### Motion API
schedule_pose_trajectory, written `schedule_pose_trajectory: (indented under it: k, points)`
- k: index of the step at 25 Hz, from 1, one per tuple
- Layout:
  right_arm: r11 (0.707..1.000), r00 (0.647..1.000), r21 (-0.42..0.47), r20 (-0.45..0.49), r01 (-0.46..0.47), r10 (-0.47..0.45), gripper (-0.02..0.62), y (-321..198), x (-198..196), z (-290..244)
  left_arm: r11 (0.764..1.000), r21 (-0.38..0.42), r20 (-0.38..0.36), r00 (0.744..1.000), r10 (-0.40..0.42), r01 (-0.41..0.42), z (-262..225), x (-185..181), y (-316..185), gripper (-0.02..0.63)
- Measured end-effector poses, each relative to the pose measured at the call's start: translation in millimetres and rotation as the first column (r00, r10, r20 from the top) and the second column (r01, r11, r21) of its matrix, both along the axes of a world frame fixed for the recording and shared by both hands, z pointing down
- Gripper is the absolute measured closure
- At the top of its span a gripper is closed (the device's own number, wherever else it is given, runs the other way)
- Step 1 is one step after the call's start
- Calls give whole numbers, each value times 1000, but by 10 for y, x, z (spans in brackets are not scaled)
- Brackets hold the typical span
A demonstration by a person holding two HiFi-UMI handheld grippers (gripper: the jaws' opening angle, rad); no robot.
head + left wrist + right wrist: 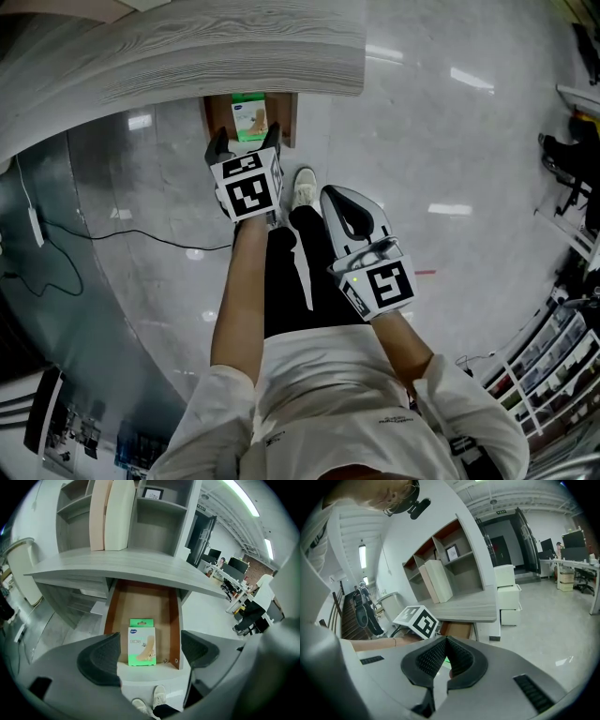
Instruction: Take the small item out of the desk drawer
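Observation:
The wooden drawer [140, 599] stands pulled out from under the grey desk top [187, 47]. A small green-and-white box [142, 642] lies flat in the drawer, near its front panel; in the head view the box [249, 120] shows just beyond my left jaws. My left gripper [149, 652] hovers above the drawer's front, open, and the box shows in the gap between its pads without touching them. My right gripper [339, 201] hangs to the right of the drawer over the floor. In its own view the right gripper [446, 642] is shut, with nothing held.
Shelves with upright binders [112, 513] stand on the desk top. White drawer units [508, 597] sit beside the desk's right end. A black cable [112, 234] runs over the glossy floor at left. The person's legs and shoes [302, 187] are below the drawer front.

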State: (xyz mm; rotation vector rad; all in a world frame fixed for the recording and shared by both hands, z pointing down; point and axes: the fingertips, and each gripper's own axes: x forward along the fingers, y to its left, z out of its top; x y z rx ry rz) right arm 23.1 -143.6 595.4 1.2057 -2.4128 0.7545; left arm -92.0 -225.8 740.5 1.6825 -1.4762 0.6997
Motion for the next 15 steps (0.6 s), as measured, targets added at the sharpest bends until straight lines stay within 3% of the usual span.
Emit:
schedule_pose_trajectory:
  k: [15]
  points:
    - [997,1000,-74,-2,-6,5,564,20,42,325,999,-42,28,999,-21,22,540,-46,-252,212]
